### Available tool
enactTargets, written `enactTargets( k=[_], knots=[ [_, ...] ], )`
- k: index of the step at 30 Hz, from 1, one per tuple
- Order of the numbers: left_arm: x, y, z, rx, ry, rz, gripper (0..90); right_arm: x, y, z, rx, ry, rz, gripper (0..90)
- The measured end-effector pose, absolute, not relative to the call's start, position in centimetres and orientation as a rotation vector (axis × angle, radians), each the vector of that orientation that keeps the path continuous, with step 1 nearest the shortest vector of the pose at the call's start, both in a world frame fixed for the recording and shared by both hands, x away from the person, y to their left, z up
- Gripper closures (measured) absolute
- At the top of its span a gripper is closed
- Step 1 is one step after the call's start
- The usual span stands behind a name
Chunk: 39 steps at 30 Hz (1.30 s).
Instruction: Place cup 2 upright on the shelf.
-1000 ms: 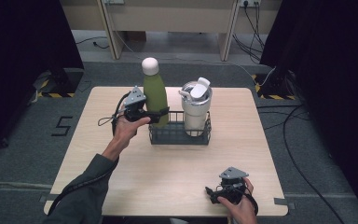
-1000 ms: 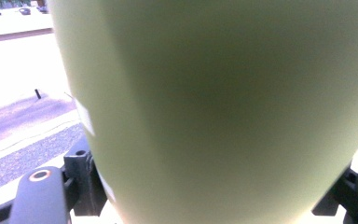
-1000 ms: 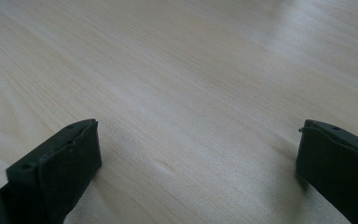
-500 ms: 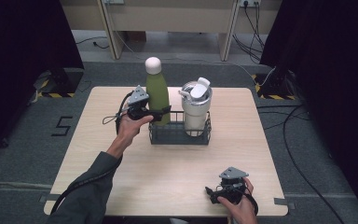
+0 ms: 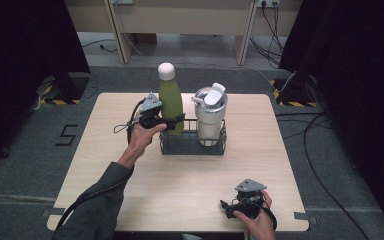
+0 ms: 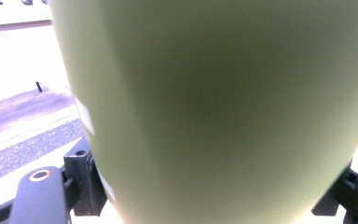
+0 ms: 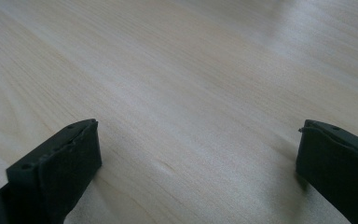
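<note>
From the high view the left gripper (image 5: pixel 172 121) is clamped on the lower body of the green bottle (image 5: pixel 170 102), which stands upright at the left end of the black wire basket (image 5: pixel 192 145), its foot hidden behind the basket's rim; the left gripper view adds the closeness of that grip: the green wall of the bottle fills the space between the two black jaws, with pale floor past its left edge. Just beside the bottle, in the basket's right half, stands a white tumbler (image 5: pixel 210 115) with its lid flap raised, close enough to crowd the bottle's right side. The right gripper (image 5: pixel 230 207) rests at the table's (image 5: pixel 105 165) near edge, well apart from the basket; the right gripper view shows its jaws spread wide over bare pale wood, holding nothing.
</note>
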State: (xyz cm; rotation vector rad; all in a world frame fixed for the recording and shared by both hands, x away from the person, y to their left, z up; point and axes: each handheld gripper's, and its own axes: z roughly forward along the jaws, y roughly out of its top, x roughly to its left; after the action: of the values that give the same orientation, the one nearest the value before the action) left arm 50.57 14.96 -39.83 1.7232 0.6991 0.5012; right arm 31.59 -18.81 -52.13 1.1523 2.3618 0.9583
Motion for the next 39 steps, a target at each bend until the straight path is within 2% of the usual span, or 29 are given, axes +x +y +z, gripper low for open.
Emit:
enactTargets(
  k=[39],
  knots=[
    [51.2, 14.1, -43.0, 1.765, 0.722, 0.477, 20.4, 31.6, -18.8, -52.1, 1.154, 2.364, 0.959, 0.4]
  ],
)
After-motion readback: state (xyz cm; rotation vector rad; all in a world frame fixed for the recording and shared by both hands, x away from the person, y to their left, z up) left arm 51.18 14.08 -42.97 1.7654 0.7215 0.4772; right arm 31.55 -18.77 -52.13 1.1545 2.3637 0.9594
